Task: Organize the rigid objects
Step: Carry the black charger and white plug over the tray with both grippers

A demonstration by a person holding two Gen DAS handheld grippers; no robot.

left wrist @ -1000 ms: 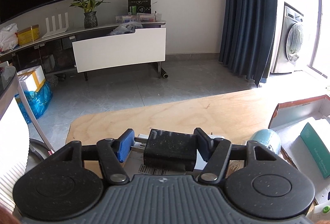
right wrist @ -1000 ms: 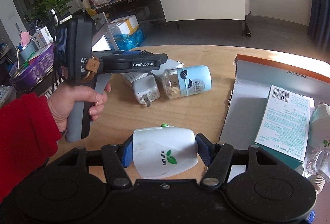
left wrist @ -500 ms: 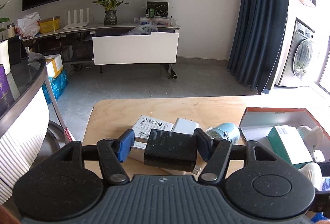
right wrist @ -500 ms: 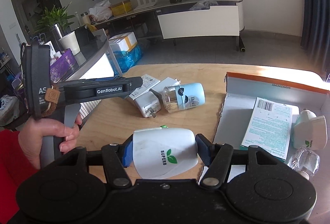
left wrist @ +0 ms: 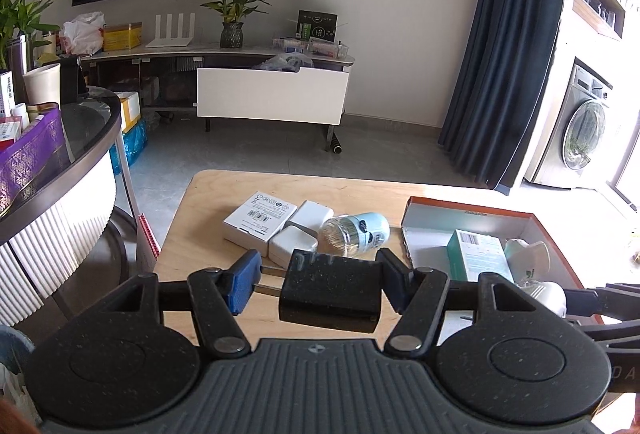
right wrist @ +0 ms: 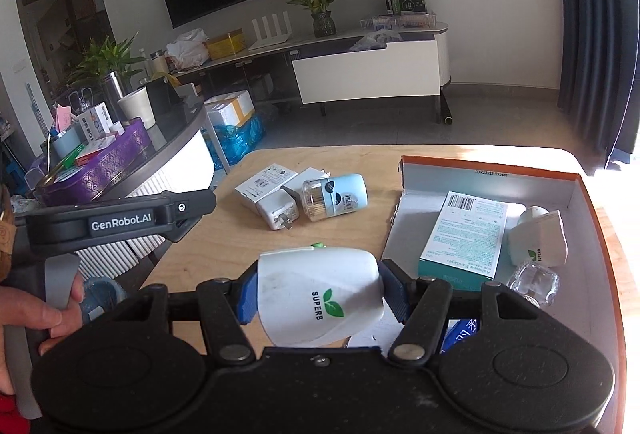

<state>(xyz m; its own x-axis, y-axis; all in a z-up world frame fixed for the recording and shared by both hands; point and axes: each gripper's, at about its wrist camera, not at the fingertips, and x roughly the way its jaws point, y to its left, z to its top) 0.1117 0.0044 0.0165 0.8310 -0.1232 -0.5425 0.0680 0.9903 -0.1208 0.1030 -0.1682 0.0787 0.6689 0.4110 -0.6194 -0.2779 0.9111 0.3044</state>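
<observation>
Currently both tongs are loaded and held above the pale plywood desk (left wrist: 208, 230). On the left, the left tongs (left wrist: 318, 280) clamp a black block-shaped plug adapter (left wrist: 330, 290), prongs pointing left. Farther off lie a white flat carton (left wrist: 258, 220), two white chargers (left wrist: 294, 244) and a pale-blue bottle (left wrist: 358, 232). The right tongs (right wrist: 318, 288) grip a white "SUPERB" plastic bottle (right wrist: 318, 296). Judging by this, the carry step is underway; next each load needs lowering into the orange-rimmed cardboard box (right wrist: 488, 168) at right.
</observation>
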